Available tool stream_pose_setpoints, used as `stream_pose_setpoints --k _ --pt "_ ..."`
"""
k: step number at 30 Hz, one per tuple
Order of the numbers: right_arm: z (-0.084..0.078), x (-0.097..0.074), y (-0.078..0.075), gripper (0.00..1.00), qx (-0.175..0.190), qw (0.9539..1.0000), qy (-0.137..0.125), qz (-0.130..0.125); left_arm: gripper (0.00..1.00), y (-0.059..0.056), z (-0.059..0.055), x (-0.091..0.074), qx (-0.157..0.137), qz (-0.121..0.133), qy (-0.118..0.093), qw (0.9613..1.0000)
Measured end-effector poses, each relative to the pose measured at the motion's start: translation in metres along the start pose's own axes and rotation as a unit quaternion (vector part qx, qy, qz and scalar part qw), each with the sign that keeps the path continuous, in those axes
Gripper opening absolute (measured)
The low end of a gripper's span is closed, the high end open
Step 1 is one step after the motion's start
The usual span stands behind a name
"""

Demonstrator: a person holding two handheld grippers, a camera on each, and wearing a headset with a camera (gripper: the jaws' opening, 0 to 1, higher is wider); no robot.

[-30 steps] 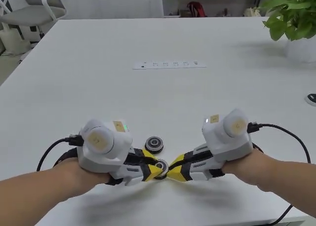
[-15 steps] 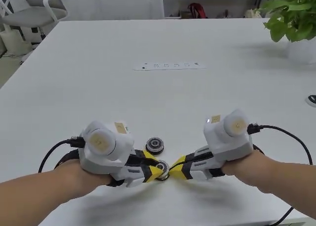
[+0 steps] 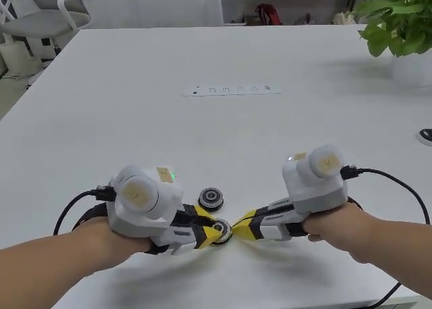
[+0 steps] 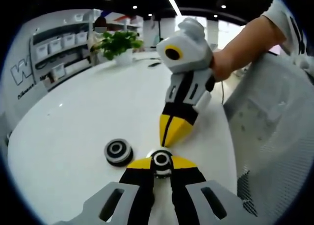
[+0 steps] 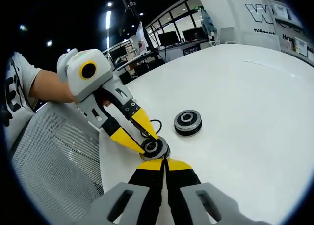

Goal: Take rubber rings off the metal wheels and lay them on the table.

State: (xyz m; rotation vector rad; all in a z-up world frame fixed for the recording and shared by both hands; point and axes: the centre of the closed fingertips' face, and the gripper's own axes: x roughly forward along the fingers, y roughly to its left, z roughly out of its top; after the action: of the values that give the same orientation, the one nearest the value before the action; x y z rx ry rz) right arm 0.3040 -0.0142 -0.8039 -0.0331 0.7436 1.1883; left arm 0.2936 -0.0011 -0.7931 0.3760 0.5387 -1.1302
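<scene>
At the near edge of the white tabletop (image 3: 223, 46) the two grippers meet tip to tip. The left gripper (image 3: 216, 232) has its jaws closed around a small metal wheel (image 4: 161, 159), which is held just above the surface with its flat face turned towards that gripper's own camera. The right gripper (image 3: 237, 229) comes in from the opposite side; its yellow-tipped jaws are pressed together with barely a line between them, and their point is at the rim of the held wheel. Whether they have nipped the rubber there cannot be told.

A second wheel (image 3: 210, 197), with a black rubber ring around it, lies flat on the tabletop just beyond the left gripper.

Farther out, a white socket strip (image 3: 231, 89) sits flush in the middle of the surface, which is smooth, matte and evenly lit. A leafy green plant (image 3: 398, 15) stands at the far right corner and a white chair (image 3: 40, 15) beyond the far left. Wall shelves with white boxes (image 4: 59, 43) and ceiling spotlights (image 5: 109, 19) appear in the gripper views.
</scene>
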Motion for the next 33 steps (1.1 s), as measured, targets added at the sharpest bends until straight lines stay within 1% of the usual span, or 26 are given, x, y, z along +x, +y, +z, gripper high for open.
stream_pose_setpoints --k 4,5,13,20,25,33 --pt "0.003 0.0 0.001 0.0 0.014 0.9998 -0.012 0.0 0.12 0.0 0.0 0.0 -0.001 0.003 0.002 1.0" --pt "0.006 -0.001 0.001 0.0 0.023 0.9996 -0.018 0.002 0.12 0.0 0.0 0.0 -0.001 0.003 0.001 1.0" --pt "0.009 -0.001 0.004 0.0 0.035 0.9989 -0.03 0.006 0.12 0.001 0.0 0.0 0.0 0.008 0.004 1.0" --pt "0.01 -0.001 0.006 0.0 0.04 0.9987 -0.03 0.009 0.11 0.001 0.0 0.0 0.005 0.011 0.009 0.9999" --pt "0.011 0.0 0.011 0.0 0.039 0.9987 -0.028 0.016 0.11 0.001 0.0 0.0 0.01 0.011 0.012 0.9998" --pt "0.012 0.002 0.016 0.0 0.038 0.9985 -0.029 0.024 0.11 0.001 0.0 0.0 0.013 0.01 0.011 0.9998"
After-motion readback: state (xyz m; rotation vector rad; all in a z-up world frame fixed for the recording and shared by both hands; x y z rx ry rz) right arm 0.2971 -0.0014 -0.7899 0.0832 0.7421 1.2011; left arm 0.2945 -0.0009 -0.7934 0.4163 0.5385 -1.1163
